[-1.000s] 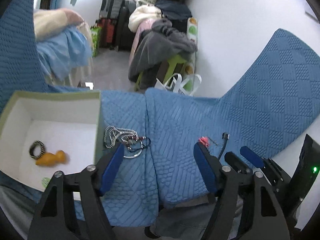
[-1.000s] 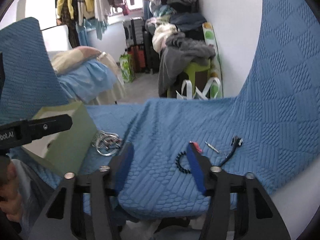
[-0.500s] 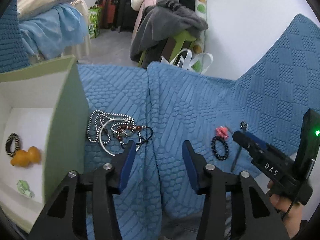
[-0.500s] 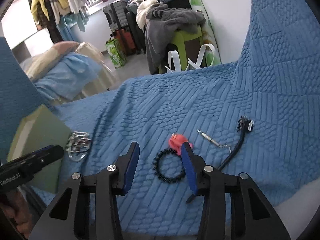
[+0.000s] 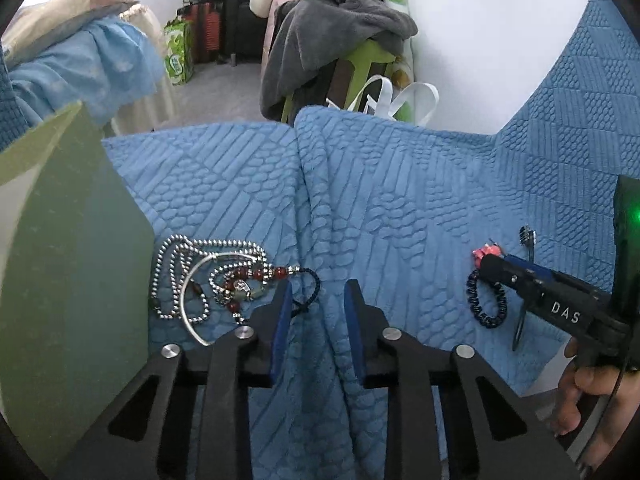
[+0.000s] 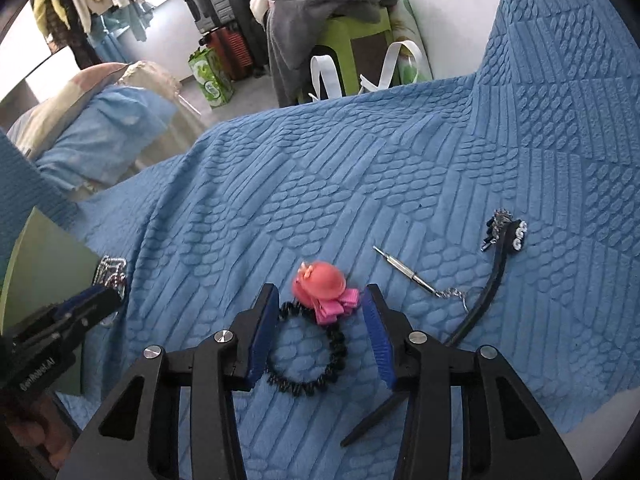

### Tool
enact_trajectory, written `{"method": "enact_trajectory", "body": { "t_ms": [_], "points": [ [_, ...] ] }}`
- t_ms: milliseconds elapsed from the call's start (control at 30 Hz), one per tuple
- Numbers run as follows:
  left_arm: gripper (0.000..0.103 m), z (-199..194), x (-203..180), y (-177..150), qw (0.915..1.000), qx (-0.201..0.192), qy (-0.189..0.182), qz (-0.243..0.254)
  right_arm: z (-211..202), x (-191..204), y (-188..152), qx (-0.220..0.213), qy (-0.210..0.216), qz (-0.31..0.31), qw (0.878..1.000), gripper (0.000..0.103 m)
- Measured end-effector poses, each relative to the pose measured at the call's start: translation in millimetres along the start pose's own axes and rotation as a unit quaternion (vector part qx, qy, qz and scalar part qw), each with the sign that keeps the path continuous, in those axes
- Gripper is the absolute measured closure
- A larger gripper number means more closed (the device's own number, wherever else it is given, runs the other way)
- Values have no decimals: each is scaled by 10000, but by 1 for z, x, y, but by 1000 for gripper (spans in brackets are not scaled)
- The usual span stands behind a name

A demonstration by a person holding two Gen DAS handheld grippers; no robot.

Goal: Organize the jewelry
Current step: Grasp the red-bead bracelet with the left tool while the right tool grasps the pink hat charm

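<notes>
The black beaded bracelet (image 6: 306, 354) with its pink bow charm (image 6: 324, 286) lies flat on the blue quilted cover (image 6: 360, 184), framed between the parted fingers of the right gripper (image 6: 318, 318), which stand moderately apart and hold nothing. Just right of it lie a small metal pin on a chain (image 6: 404, 266) and a black rhinestone hair clip (image 6: 494, 268), with bare quilt beyond. The left gripper (image 5: 316, 300), fingers narrowly spread and empty, sits at the tangled necklaces (image 5: 212, 276) beside the green box's wall (image 5: 76, 264).
</notes>
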State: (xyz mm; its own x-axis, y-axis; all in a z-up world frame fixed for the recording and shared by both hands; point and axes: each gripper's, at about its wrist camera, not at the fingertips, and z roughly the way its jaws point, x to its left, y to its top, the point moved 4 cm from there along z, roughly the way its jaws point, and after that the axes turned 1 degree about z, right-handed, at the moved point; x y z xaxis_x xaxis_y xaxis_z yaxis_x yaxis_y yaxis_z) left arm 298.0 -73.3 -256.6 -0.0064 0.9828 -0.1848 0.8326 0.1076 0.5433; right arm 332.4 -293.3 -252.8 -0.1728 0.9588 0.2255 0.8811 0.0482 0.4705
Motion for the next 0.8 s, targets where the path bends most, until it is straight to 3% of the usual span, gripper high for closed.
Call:
{"method": "enact_trajectory", "body": {
  "t_ms": [433,533,800],
  "points": [
    [84,13,4,-4,9999,2,39,134,11,-3,6,-16,-105,-125,9999,57],
    [96,14,3,-3,9996,-31,165,247,12,-1,6,-31,-162,-203,9997,57],
    [102,5,4,-2,10000,-32,4,72,12,-1,5,-57,-128,-210,9997,57]
  ]
}}
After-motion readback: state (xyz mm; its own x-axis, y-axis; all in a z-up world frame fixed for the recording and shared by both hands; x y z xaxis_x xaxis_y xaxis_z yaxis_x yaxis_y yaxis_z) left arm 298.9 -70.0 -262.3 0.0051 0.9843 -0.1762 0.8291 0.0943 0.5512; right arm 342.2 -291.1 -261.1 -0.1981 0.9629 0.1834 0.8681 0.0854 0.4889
